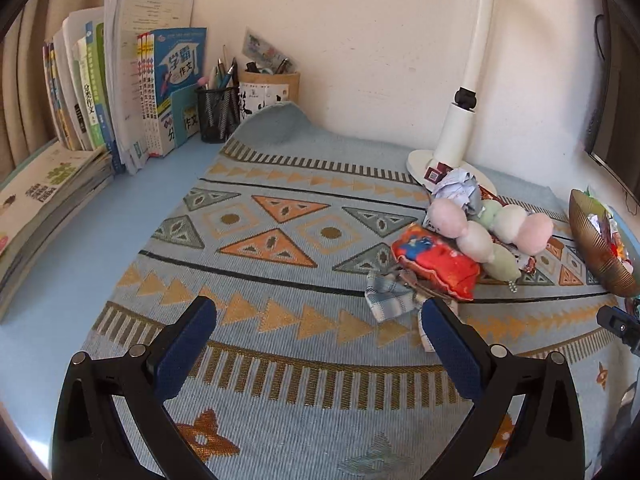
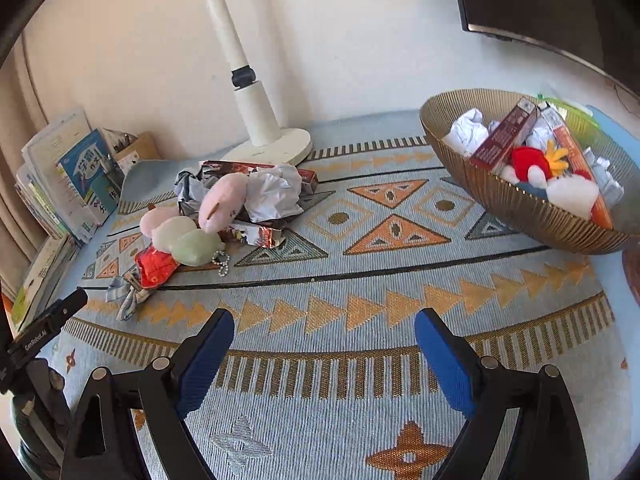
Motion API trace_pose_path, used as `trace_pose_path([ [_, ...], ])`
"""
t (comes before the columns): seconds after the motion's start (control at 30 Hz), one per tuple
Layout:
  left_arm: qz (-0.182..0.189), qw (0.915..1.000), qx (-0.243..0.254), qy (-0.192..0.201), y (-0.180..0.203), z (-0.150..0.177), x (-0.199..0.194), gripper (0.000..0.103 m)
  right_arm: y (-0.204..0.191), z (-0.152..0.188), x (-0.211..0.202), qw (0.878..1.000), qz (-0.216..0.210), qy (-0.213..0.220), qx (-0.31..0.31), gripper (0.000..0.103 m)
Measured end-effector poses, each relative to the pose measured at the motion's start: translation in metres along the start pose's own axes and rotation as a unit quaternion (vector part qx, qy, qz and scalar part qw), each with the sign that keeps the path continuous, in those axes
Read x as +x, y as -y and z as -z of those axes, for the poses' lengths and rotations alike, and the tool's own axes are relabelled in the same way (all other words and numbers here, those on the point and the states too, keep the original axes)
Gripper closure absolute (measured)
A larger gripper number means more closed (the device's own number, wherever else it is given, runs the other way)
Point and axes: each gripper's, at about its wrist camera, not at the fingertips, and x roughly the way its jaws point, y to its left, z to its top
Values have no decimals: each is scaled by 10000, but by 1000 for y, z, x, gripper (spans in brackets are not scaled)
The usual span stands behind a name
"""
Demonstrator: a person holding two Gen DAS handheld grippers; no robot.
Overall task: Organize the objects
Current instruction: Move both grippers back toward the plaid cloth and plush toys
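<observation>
A pile of loose things lies on the patterned blue cloth (image 1: 280, 264): pastel plush balls (image 1: 476, 232), a red pouch (image 1: 436, 264), a checked bow (image 1: 390, 296) and crumpled paper (image 1: 456, 188). My left gripper (image 1: 318, 312) hovers open over the cloth, its right finger just in front of the bow, with nothing between the fingers. In the right wrist view the same pile shows at the left, with the plush balls (image 2: 184, 236), red pouch (image 2: 156, 266), bow (image 2: 130, 296) and crumpled paper (image 2: 276, 192). My right gripper (image 2: 324, 320) stands open and empty above bare cloth.
A gold ribbed bowl (image 2: 520, 216) at the right holds boxes, paper and a plush toy. A white lamp base (image 2: 280, 144) stands behind the pile. Books (image 1: 120, 92) and two pen holders (image 1: 218, 112) line the back left wall. A dark monitor (image 2: 532, 4) hangs at the upper right.
</observation>
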Motion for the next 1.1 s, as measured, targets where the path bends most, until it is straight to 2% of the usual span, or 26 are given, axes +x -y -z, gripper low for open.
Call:
trace_pose_path([
  [0.07, 62, 9997, -110, -210, -6, 0, 7, 1, 4, -1, 3, 9998, 108, -58, 134, 12],
  [0.13, 5, 10000, -38, -39, -2, 1, 3, 1, 4, -1, 2, 9997, 153, 49, 158, 12],
  [0.3, 156, 9996, 91, -206, 1, 3, 7, 1, -11, 2, 7, 9989, 400, -52, -235, 11],
  [0.47, 39, 9994, 93, -324, 3, 4, 11, 1, -10, 6, -5, 9974, 627, 272, -213, 8],
  [0.6, 28, 9988, 144, -470, 6, 4, 16, 1, -5, 4, -6, 9979, 582, 272, -100, 5],
  [0.7, 30, 9989, 133, -445, 5, 5, 15, 1, -5, 4, -1, 9985, 514, 139, -126, 5],
  [1.1, 32, 9988, 125, -464, 6, 4, 14, 1, -5, 5, -1, 9988, 454, 94, -129, 5],
])
